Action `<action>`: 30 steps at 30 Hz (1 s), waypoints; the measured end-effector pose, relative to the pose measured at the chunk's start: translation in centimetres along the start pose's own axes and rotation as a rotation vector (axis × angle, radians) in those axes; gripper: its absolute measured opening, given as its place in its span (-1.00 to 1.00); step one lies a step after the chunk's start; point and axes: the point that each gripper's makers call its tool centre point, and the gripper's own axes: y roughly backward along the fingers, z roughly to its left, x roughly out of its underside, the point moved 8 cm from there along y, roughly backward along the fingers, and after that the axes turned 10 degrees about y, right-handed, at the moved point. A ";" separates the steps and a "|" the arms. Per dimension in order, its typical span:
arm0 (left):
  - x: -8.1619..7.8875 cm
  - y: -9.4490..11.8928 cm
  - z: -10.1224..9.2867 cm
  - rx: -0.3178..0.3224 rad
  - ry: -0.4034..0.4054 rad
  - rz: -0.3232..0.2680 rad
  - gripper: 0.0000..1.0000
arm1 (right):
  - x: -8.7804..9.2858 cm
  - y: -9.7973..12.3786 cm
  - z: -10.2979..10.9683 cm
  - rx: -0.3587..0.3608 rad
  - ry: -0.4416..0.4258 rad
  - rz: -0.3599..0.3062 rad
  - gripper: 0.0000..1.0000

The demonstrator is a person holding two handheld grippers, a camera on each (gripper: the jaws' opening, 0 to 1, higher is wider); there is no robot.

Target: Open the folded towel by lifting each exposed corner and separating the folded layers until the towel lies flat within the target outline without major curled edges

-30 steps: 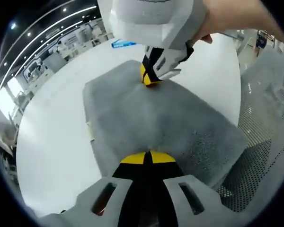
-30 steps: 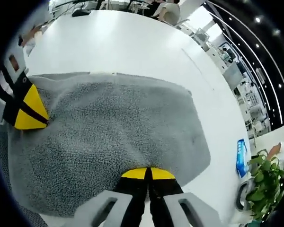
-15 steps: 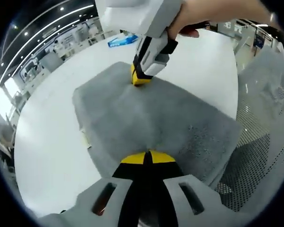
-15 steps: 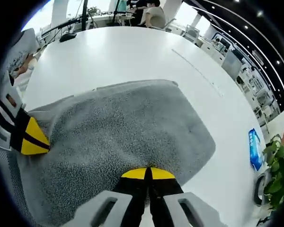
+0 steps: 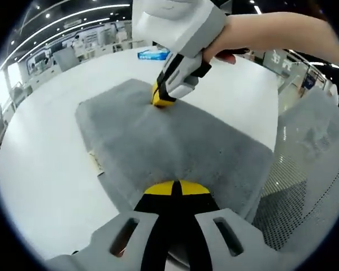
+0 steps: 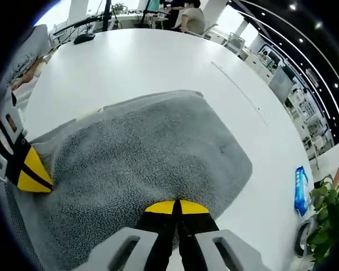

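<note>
- One grey towel (image 5: 169, 141) lies on a white table (image 5: 39, 169); in the left gripper view its near edge reaches the table's edge beside a perforated mesh surface (image 5: 282, 203).
- The left gripper (image 5: 177, 189) has its yellow-tipped jaws pressed together on the towel's near edge, pinching the cloth.
- The right gripper (image 6: 177, 206) likewise has its jaws pressed together on a towel edge; in the left gripper view it comes down from above, held by a hand (image 5: 254, 36), and bites the far side of the towel.
- In the right gripper view the left gripper sits at the left rim, clamped on the cloth there.
- The towel looks soft, thick and limp, with a nubby pile. It is likely light, and it will sag and drape between the two pinch points rather than hold a shape.
- The pile probably grips the jaw pads well, so slipping seems a small risk; dragging it across the smooth table should be easy.
- Best holds are at corners or along an edge, taking only the top layer if a fold remains; a deep bite could catch two layers at once.
- A pale strip (image 5: 95, 162) peeks out under the towel's left edge; whether it is the outline mark or a tag cannot be told.
- Count: one towel, two grippers, one blue packet (image 6: 300, 191) well apart on the table, one potted plant (image 6: 327, 209) beyond it.
</note>
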 end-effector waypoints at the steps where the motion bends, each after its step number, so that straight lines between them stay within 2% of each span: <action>1: 0.0 0.0 0.0 0.000 0.003 -0.003 -0.99 | 0.0 0.1 0.0 -0.002 0.004 0.001 -1.00; 6: 0.1 0.0 0.0 0.002 0.037 -0.017 -0.99 | 0.2 0.3 0.1 0.002 -0.031 -0.018 -1.00; 11: 0.3 0.2 0.0 0.009 0.044 -0.037 -0.99 | 0.8 0.2 0.6 0.104 -0.062 -0.123 -1.00; 13: 0.6 0.6 -0.1 0.016 0.010 -0.013 -1.00 | 0.8 0.2 0.8 0.107 -0.053 -0.117 -1.00; 16: 1.1 1.0 -0.1 0.023 0.031 -0.027 -1.00 | 0.3 0.2 1.2 0.132 -0.044 -0.108 -1.00; 18: 1.1 0.9 0.2 0.046 0.062 -0.044 -1.00 | 0.3 0.3 1.3 0.158 -0.003 -0.104 -1.00; 20: 1.0 0.9 0.3 0.056 0.110 -0.046 -1.00 | 0.6 0.3 1.5 0.193 0.007 -0.150 -1.00; 23: 0.8 1.0 0.2 0.053 0.124 -0.048 -0.98 | 0.9 1.5 1.7 0.175 -0.187 -0.232 -0.99; 24: 0.7 1.1 0.0 0.047 0.112 -0.050 -0.96 | 0.7 2.0 1.7 0.168 -0.220 -0.261 -0.95; 26: -0.2 1.6 0.2 0.015 0.116 -0.122 -0.89 | -0.2 3.5 2.0 0.159 -0.303 -0.387 -0.91; 27: -0.6 1.8 0.5 -0.004 0.124 -0.162 -0.87 | -0.5 4.5 2.3 0.152 -0.310 -0.430 -0.92; 28: -1.0 2.0 1.2 -0.041 0.144 -0.221 -0.83 | -0.7 5.2 2.7 0.144 -0.301 -0.459 -0.94; 29: -1.2 2.2 2.1 -0.082 0.195 -0.255 -0.78 | -0.9 5.6 3.1 0.136 -0.296 -0.483 -0.93; 30: -1.2 2.1 2.8 -0.104 0.245 -0.264 -0.76 | -1.1 5.9 3.7 0.107 -0.288 -0.498 -0.92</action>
